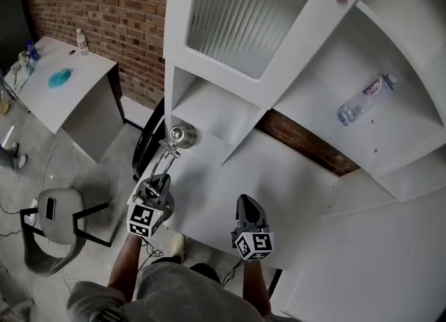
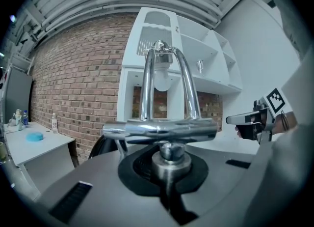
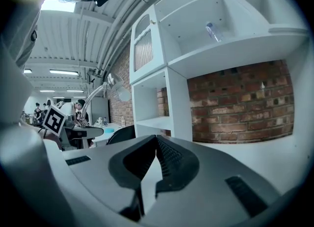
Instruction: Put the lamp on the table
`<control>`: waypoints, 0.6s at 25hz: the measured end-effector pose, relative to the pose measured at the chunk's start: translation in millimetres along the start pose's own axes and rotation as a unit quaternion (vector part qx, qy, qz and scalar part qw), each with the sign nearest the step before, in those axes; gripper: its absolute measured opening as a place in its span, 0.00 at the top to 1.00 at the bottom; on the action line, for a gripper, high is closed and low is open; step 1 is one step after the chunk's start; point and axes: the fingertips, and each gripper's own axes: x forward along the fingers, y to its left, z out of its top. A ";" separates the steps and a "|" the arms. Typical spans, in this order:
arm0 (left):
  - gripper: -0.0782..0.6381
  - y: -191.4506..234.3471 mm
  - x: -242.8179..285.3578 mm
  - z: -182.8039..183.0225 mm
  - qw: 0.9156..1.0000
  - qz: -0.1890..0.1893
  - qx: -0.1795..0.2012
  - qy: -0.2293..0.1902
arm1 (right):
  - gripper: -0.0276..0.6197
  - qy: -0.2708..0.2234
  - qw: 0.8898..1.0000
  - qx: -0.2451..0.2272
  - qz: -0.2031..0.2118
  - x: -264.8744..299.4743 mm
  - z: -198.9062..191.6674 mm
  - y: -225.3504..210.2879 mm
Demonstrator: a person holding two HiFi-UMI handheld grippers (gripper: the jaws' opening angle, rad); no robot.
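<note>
A chrome lamp [image 1: 174,148] with two curved arms and a round head is held upright over the left end of the white table [image 1: 293,181]. My left gripper [image 1: 157,187] is shut on its short stem. In the left gripper view the stem [image 2: 169,161] stands between the jaws under a chrome crossbar, and the bulb [image 2: 162,78] sits at the top. My right gripper [image 1: 249,215] hovers shut and empty over the table's front edge, to the right of the lamp. It also shows as the right gripper [image 2: 252,120] and the right gripper [image 3: 147,169]. Whether the lamp touches the table is hidden.
A white shelf unit [image 1: 230,104] rises along the back of the table, with a plastic bottle [image 1: 364,99] lying on a shelf. A black chair [image 1: 148,143] stands at the table's left end. A stool [image 1: 56,212] and a side desk [image 1: 70,87] are on the floor to the left.
</note>
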 end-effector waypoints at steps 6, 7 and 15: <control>0.89 15.5 20.2 -9.4 1.000 0.003 -0.007 0.005 | 0.92 0.012 1.000 0.003 0.004 23.1 -9.1 -7.1; 0.89 18.3 23.2 -13.4 1.000 0.005 -0.007 0.008 | 0.92 0.014 1.000 0.003 0.006 27.5 -10.4 -7.6; 0.89 29.8 46.4 -30.6 1.000 0.002 -0.005 0.023 | 0.92 0.017 1.000 0.001 0.018 57.6 -14.9 -10.6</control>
